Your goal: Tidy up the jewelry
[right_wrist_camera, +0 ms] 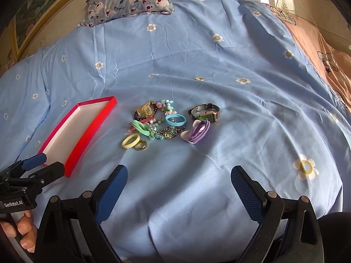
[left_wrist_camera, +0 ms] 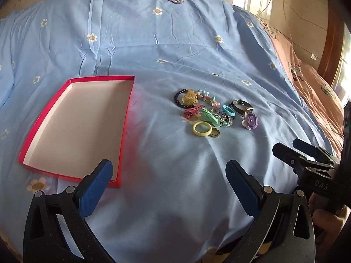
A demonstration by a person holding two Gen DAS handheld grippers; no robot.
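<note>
A pile of jewelry (left_wrist_camera: 210, 111) lies on the blue bedsheet: a yellow ring band (left_wrist_camera: 201, 128), a gold ring (left_wrist_camera: 215, 133), a black-strap watch (left_wrist_camera: 241, 106), a purple hair tie (left_wrist_camera: 251, 120), a dark bead bracelet and clips. It also shows in the right wrist view (right_wrist_camera: 166, 125). An empty red tray (left_wrist_camera: 76, 127) with a white inside lies left of the pile, also in the right wrist view (right_wrist_camera: 87, 131). My left gripper (left_wrist_camera: 169, 171) is open and empty, near the tray's front corner. My right gripper (right_wrist_camera: 178, 175) is open and empty, short of the pile.
A small gold item (right_wrist_camera: 199, 79) lies alone on the sheet beyond the pile. A patterned pillow (right_wrist_camera: 129, 0) sits at the bed's head. An orange blanket (left_wrist_camera: 311, 83) runs along the right side. The right gripper shows at the left view's edge (left_wrist_camera: 307, 155).
</note>
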